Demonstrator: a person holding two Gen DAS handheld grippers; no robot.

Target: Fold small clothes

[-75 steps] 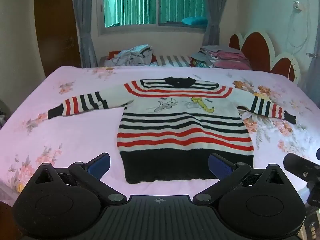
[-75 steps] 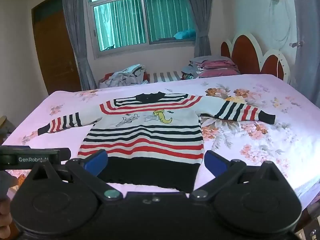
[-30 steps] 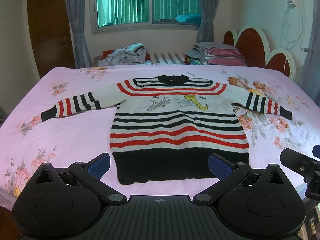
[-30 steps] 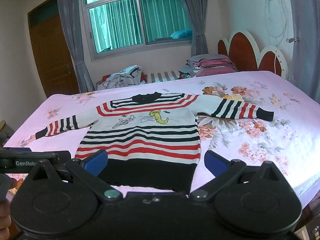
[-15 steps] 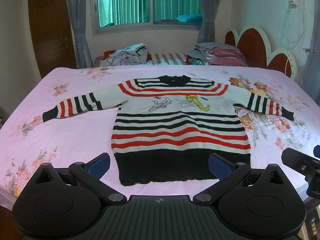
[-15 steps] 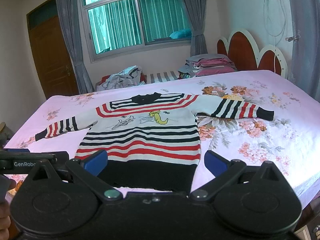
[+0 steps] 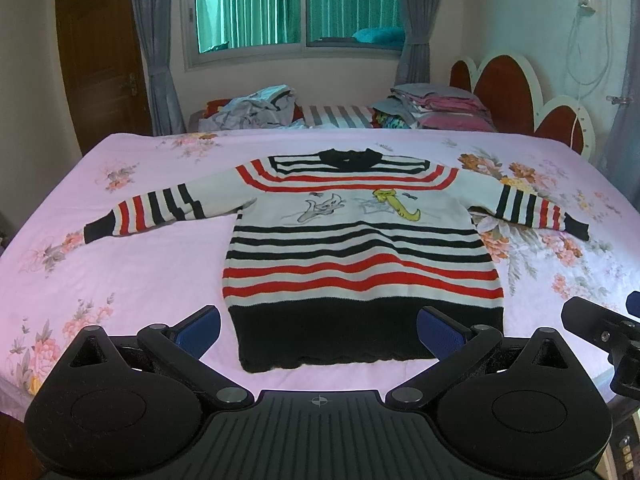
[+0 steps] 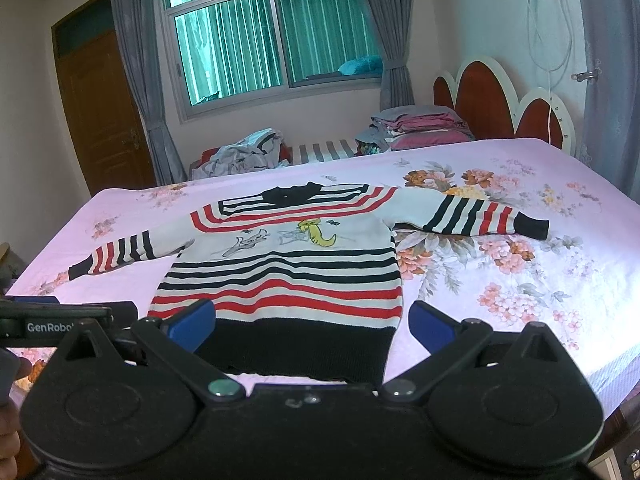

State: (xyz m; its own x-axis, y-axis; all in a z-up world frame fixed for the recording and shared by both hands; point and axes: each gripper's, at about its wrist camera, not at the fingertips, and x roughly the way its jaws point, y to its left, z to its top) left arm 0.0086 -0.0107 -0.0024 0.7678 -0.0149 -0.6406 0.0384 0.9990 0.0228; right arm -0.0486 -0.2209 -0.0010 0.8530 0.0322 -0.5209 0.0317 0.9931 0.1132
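A small striped sweater point(image 7: 360, 248) in white, red and black lies flat on the pink floral bed point(image 7: 132, 264), front up, collar far, both sleeves spread out to the sides. It also shows in the right wrist view point(image 8: 288, 276). My left gripper point(image 7: 320, 330) is open and empty, held above the near edge of the bed in front of the black hem. My right gripper point(image 8: 312, 322) is open and empty, also in front of the hem, to the right of the left one.
A loose heap of clothes point(image 7: 256, 110) and a folded stack point(image 7: 432, 110) lie beyond the bed's far edge under the window. The red scalloped headboard point(image 7: 512, 92) stands at the right. A wooden door point(image 7: 100, 68) is at the far left.
Both grippers have shifted slightly, so the sweater has drifted a little in both views. The sweater has not moved and both grippers stay open.
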